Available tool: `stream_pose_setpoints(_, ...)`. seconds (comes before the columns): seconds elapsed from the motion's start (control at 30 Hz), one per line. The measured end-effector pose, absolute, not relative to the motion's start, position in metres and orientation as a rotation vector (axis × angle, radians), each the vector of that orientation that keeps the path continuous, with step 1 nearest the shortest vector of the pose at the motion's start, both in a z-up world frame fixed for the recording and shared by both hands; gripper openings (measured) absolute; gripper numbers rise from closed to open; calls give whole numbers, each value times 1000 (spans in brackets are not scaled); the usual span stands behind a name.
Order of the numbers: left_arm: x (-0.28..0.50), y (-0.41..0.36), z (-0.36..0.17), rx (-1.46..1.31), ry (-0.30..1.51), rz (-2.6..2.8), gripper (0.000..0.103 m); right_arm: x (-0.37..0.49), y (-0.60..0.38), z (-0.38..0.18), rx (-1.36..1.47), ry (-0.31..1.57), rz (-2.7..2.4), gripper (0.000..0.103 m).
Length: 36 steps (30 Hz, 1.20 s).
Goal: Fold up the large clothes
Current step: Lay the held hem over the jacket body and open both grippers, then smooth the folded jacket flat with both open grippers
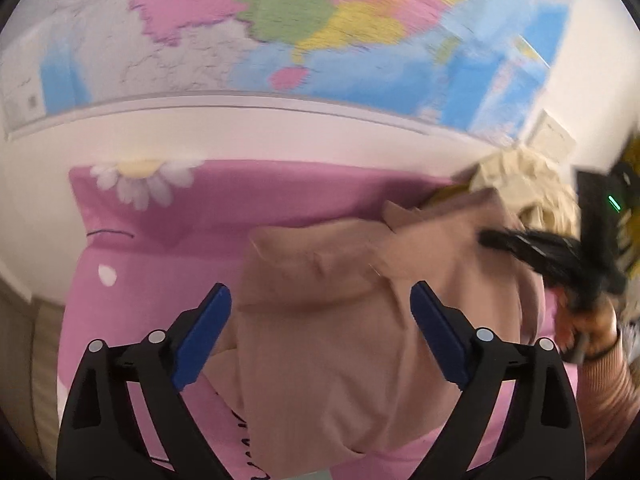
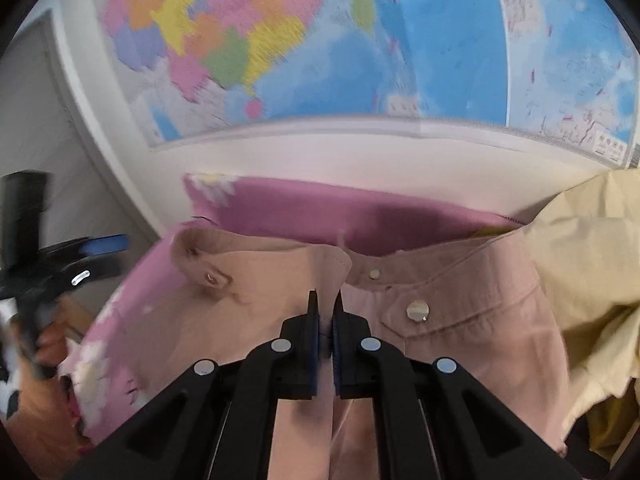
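Note:
A dusty-pink button-up garment [image 1: 340, 328] lies bunched on a pink flowered bedsheet [image 1: 160, 248]. My left gripper [image 1: 320, 332] is open, its blue pads on either side of the cloth and above it, holding nothing. My right gripper [image 2: 326, 320] is shut on the pink garment [image 2: 256, 304] at its front placket edge, near the metal snap buttons [image 2: 417, 311]. The right gripper also shows blurred at the right edge of the left wrist view [image 1: 560, 256]. The left gripper shows blurred at the left of the right wrist view [image 2: 64, 268].
A cream-yellow garment [image 2: 592, 272] is heaped to the right of the pink one, also in the left wrist view [image 1: 528, 184]. A white wall with a large coloured map [image 2: 360, 60] stands behind the bed. A wooden floor edge [image 1: 36, 340] shows at the left.

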<state>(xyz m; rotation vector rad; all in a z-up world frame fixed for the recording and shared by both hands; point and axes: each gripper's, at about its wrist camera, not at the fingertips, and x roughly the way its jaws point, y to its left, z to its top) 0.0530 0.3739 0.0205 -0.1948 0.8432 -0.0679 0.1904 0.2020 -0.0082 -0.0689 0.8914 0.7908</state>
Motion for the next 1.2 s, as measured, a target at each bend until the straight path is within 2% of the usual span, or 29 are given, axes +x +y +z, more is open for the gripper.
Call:
stream_pose_setpoints(0.03, 57, 368, 15, -175, 859, -83, 90, 197, 211, -21, -89, 929, 780, 7)
stream_pose_setpoints(0.13, 74, 347, -19, -113, 970, -88, 89, 210, 229, -56, -149, 1014, 709, 24)
stream_pose_setpoints(0.17, 80, 344, -29, -100, 1000, -76, 83, 211, 225, -61, -139, 1027, 702, 34)
stream_pose_setpoints(0.2, 88, 341, -43, -83, 1039, -47, 77, 210, 220, -59, -118, 1017, 699, 37)
stream_pose_setpoints(0.27, 98, 341, -58, -74, 1077, -24, 75, 198, 205, -44, -91, 966, 729, 53)
stream_pose_setpoints(0.33, 103, 347, -67, -98, 1090, -24, 75, 180, 180, -19, -113, 851, 697, 56)
stream_pose_setpoints(0.47, 107, 355, -68, -119, 1082, -16, 75, 166, 141, 1, -163, 745, 547, 78)
stream_pose_setpoints(0.53, 110, 356, -69, -113, 1082, 0, 75, 172, 139, -12, -217, 802, 499, 78)
stream_pose_setpoints(0.6, 113, 361, -72, -119, 1086, 7, 76, 178, 138, -28, -248, 839, 491, 53)
stream_pose_setpoints(0.63, 112, 359, -72, -118, 1087, 14, 76, 181, 140, -36, -293, 851, 451, 23)
stream_pose_setpoints(0.77, 113, 361, -77, -118, 1093, 43, 72, 189, 107, -30, -77, 886, 502, 4)
stream_pose_setpoints(0.9, 115, 375, -81, -130, 1097, 74, 67, 191, 43, -31, 224, 928, 522, 3)
stream_pose_setpoints(1.03, 120, 383, -86, -158, 1105, 89, 67, 198, 37, -66, 316, 1052, 540, 5)
stream_pose_setpoints(1.1, 119, 380, -84, -166, 1100, 97, 67, 199, 34, -73, 376, 1073, 547, 12)
stream_pose_setpoints(1.17, 109, 380, -77, -177, 1079, 107, 66, 196, 29, -65, 428, 1050, 576, 31)
stream_pose_setpoints(1.2, 100, 383, -72, -187, 1059, 106, 66, 193, 28, -61, 436, 1038, 589, 36)
